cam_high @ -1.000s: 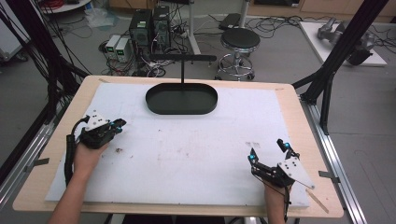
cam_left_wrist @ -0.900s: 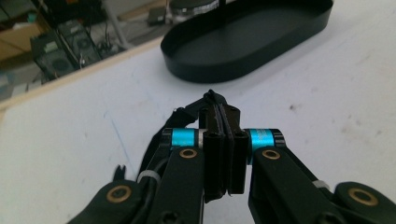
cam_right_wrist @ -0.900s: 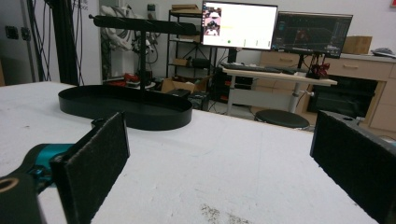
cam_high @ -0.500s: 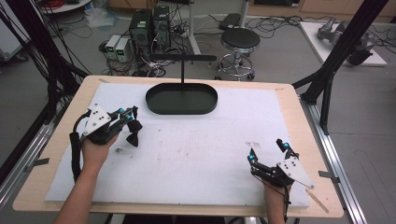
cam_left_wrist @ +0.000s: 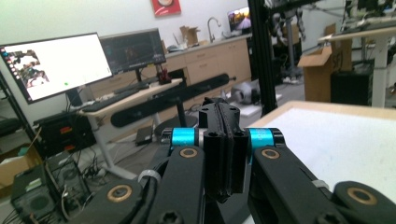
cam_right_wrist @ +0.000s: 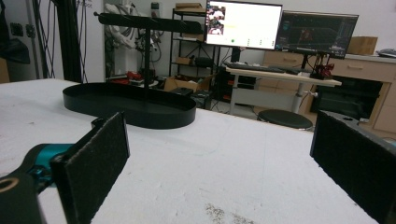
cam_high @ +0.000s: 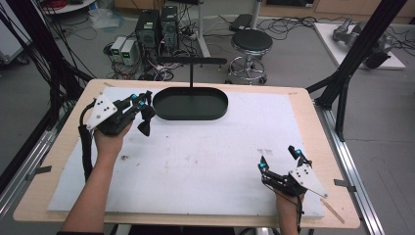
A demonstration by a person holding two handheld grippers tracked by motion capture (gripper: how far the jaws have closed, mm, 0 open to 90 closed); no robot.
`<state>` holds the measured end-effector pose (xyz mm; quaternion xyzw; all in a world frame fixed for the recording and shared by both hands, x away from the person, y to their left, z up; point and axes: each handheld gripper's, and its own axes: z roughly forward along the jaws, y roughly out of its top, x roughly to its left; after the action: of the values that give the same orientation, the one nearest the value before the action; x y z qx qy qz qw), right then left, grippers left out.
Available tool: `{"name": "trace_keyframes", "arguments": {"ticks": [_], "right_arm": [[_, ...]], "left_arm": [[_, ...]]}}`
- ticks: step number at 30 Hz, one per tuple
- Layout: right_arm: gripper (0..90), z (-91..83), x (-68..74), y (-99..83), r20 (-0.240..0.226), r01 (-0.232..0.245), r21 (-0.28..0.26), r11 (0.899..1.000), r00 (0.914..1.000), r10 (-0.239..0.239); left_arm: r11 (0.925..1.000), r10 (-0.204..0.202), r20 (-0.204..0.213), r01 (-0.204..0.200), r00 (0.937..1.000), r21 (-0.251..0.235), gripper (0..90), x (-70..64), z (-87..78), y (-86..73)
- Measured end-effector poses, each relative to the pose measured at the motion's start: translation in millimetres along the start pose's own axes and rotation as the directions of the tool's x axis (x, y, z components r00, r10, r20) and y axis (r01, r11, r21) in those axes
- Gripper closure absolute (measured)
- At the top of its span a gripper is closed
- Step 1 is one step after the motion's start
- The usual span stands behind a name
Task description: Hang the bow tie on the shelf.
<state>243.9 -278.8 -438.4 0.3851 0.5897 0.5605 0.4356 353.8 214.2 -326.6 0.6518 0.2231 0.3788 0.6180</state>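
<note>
- Workshop floor surrounds the wooden table (cam_high: 323,127), which carries a white mat (cam_high: 205,161) over most of its top; computer towers, cables and a black stool (cam_high: 250,41) stand beyond the far edge.
- Black oval tray (cam_high: 191,104) sits at the far centre of the mat, with a thin post rising from it to a black crossbar (cam_high: 192,60). The tray looks empty as seen from above.
- Left gripper (cam_high: 146,117) is held above the mat just beside the tray's left end, apart from it, tips pointing toward the tray. Its jaws are pressed flat together, with nothing between them, as confirmed in the left gripper view (cam_left_wrist: 219,154).
- Right gripper (cam_high: 279,159) is low over the near right corner of the mat, well apart from the tray. Its jaws stand wide apart and hold nothing; the right gripper view (cam_right_wrist: 219,158) shows both dark pads spread, with bare mat between them and the tray farther off (cam_right_wrist: 130,109).
- Monitors on desks show in the background of both gripper views.
</note>
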Motion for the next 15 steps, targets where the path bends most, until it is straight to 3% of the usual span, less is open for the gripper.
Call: {"name": "trace_keyframes", "arguments": {"ticks": [7, 15], "right_arm": [[3.6, 0.3, -1.3, 0.1, 0.002, 0.002, -0.007, 1.000, 1.0000, -0.002], [3.7, 0.8, -2.0, -0.1, 0.003, -0.002, -0.005, 1.000, 1.0000, 0.002]], "left_arm": [[0.9993, 0.001, 0.052, 0.001, 0.9987, -0.038, 88.3, 7.7, 26.3, 9.0], [0.9987, -0.020, 0.112, 0.025, 0.9935, -0.044, 88.4, 24.3, 64.1, 14.1]]}}
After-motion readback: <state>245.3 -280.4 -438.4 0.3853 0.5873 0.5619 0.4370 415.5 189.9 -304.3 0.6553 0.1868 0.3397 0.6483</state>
